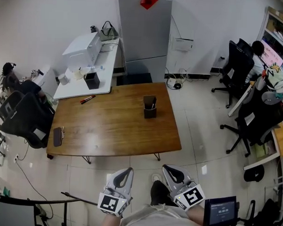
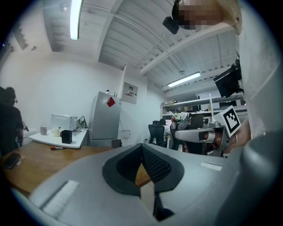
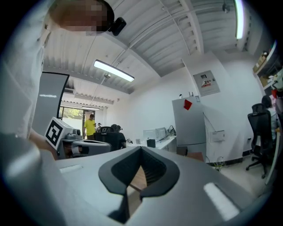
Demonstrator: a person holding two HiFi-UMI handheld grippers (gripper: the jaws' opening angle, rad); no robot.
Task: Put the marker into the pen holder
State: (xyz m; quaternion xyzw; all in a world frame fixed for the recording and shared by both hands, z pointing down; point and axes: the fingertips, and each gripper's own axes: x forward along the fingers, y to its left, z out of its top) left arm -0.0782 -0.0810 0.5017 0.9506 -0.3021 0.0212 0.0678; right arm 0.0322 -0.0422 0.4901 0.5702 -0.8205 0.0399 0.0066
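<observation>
You have yet to start: your left gripper (image 1: pixel 123 176) and right gripper (image 1: pixel 174 174) are clenched on nothing, well short of the pen holder (image 1: pixel 150 107), and the marker (image 1: pixel 88 99) lies well to its left.

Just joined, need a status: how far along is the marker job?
Done: nothing yet. The marker lies on the table, apart from the pen holder. In hand: nothing; left gripper and right gripper are both shut and empty, short of the table. Left: grasp the marker, carry it over, drop it into the pen holder.
</observation>
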